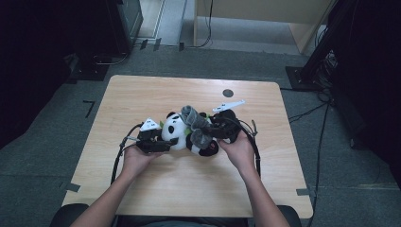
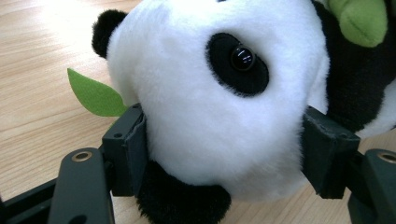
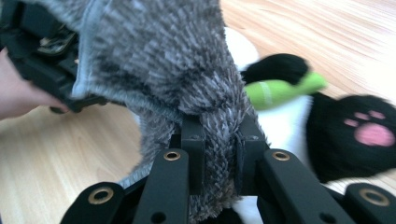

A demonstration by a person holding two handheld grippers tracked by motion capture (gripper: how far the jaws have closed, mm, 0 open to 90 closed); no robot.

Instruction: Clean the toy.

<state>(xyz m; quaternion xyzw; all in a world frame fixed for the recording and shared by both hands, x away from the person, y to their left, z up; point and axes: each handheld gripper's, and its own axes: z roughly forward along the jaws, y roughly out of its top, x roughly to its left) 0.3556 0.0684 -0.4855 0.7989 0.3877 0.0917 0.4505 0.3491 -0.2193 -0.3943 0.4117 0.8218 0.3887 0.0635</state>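
While a person's hands are coming in from the bottom of the high view, a plush panda (image 1: 177,132) is lying near the middle of the wooden worktop (image 1: 142,94), draped with a grey furry garment (image 1: 195,124). At centre left, the left claw (image 1: 163,142) is clamping the panda's white head (image 2: 210,93) between its two black pads, a green felt leaf (image 2: 95,95) poking out at the left of the left gripper view. At centre right, the right claw (image 1: 210,128) is pinching a fold of the grey garment (image 3: 177,70), its jaws nearly together. Behind the fur in the right gripper view, the panda's black paw with pink pads (image 3: 362,135) and a green bamboo stick (image 3: 280,88) are showing at right.
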